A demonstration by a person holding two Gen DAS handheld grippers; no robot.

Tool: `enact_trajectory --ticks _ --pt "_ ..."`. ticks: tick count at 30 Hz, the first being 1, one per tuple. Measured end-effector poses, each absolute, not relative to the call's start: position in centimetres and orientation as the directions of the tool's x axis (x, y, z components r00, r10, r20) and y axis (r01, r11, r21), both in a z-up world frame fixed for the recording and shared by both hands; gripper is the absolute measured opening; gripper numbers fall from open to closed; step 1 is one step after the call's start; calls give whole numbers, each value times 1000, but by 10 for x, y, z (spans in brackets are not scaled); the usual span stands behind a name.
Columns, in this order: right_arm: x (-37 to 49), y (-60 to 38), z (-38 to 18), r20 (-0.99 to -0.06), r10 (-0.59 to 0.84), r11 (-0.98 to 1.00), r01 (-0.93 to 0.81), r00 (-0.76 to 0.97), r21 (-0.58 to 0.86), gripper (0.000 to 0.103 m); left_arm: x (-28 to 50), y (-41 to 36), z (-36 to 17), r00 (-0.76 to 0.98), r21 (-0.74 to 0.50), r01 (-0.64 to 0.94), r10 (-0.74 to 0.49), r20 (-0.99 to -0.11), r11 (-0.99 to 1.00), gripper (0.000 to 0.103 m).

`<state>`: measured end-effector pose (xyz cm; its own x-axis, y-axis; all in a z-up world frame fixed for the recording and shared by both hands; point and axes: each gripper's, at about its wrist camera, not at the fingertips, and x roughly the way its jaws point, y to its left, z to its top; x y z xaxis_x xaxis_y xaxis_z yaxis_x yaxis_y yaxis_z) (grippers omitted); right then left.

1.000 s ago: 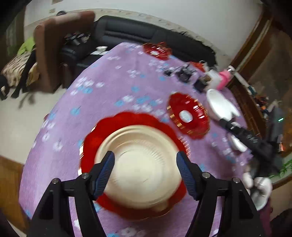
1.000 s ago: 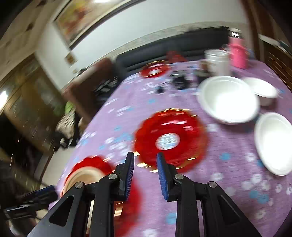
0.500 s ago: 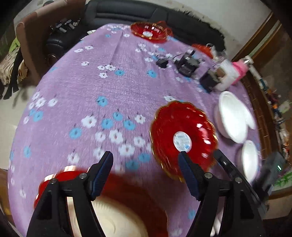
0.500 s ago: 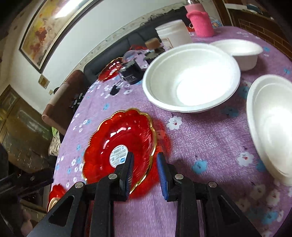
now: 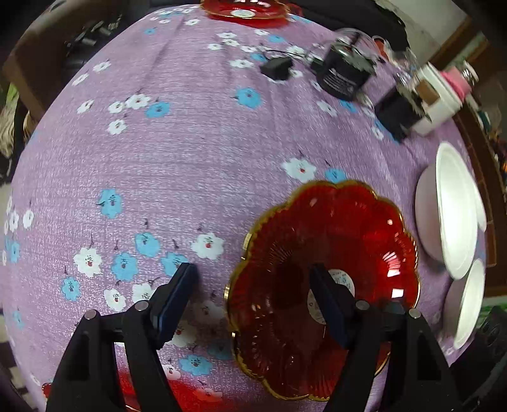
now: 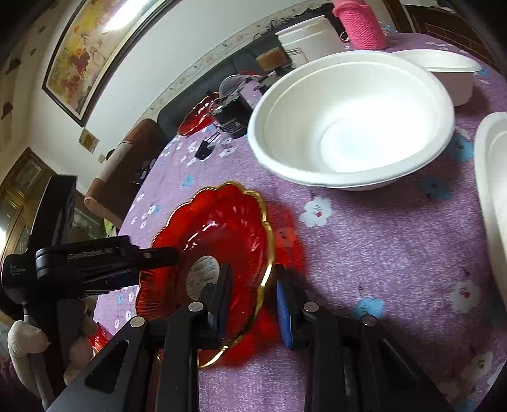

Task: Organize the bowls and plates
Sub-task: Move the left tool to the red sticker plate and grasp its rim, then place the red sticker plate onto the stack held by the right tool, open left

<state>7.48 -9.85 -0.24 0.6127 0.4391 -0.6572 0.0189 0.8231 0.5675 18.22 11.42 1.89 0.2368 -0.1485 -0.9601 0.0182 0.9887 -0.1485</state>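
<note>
On the table (image 5: 177,152), spread with a purple flowered cloth, a red scalloped plate (image 5: 323,272) with a gold rim and a white round label in its middle lies toward the near edge. The right claw (image 6: 253,294) straddles that plate's near rim: one finger (image 6: 220,294) sits over the inside of the plate, the other on the cloth just outside, and the jaws stand a little apart with the rim between them; whether the pads press on the rim I cannot tell. The left claw (image 5: 253,301) points steeply down over the plate's other side, jaws wide and holding nothing, one finger above the plate's inside and the other above bare cloth beside it. In the right wrist view, the left claw (image 6: 152,256) reaches in over the plate from the left.

Beyond the plate, toward the table's right edge, stands a large white bowl (image 6: 351,123), with a smaller white bowl (image 6: 443,69) behind it and a third white bowl (image 6: 491,202) cut off at the frame's edge. At the far edge lies another red plate (image 5: 244,9). Black adapters (image 5: 343,74) with cords, a white tub (image 6: 309,39) and a pink knitted sleeve (image 6: 358,22) crowd the far right corner. A further patch of red shows at the near edge under the left claw (image 5: 190,393).
</note>
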Motion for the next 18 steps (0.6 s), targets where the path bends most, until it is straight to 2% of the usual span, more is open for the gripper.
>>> enact_trajectory --ticks 2,4,6,7,8,9,11,15,18 --pt "75 -95 -2 -655 441 827 5 614 562 29 176 105 18 235 -135 58 -145 -961 989 73" --pt "76 -92 -2 -655 445 830 -7 610 558 27 170 97 20 253 -98 73 -114 -961 992 64" --pt "75 -92 -2 -661 438 836 -5 609 549 26 166 96 19 278 -46 63 -62 -959 997 47" --pt "75 -93 -2 -664 435 838 -3 609 546 23 164 98 20 288 -49 53 -63 -955 997 41" --pt "75 -94 -2 -668 432 840 0 606 543 20 162 106 22 294 -64 25 -68 -953 998 29" --pt "75 -96 -2 -673 426 843 5 605 538 17 161 113 23 296 -93 5 -91 -951 996 23" --pt "74 -99 -3 -671 439 834 7 598 552 17 155 123 29 314 -122 -7 -114 -943 992 21" --pt "69 -95 3 -664 444 838 -16 602 546 15 138 124 43 360 -84 7 -81 -929 996 21" --pt "65 -96 9 -646 447 834 -28 619 551 14 127 128 53 377 -105 8 -101 -921 994 21"
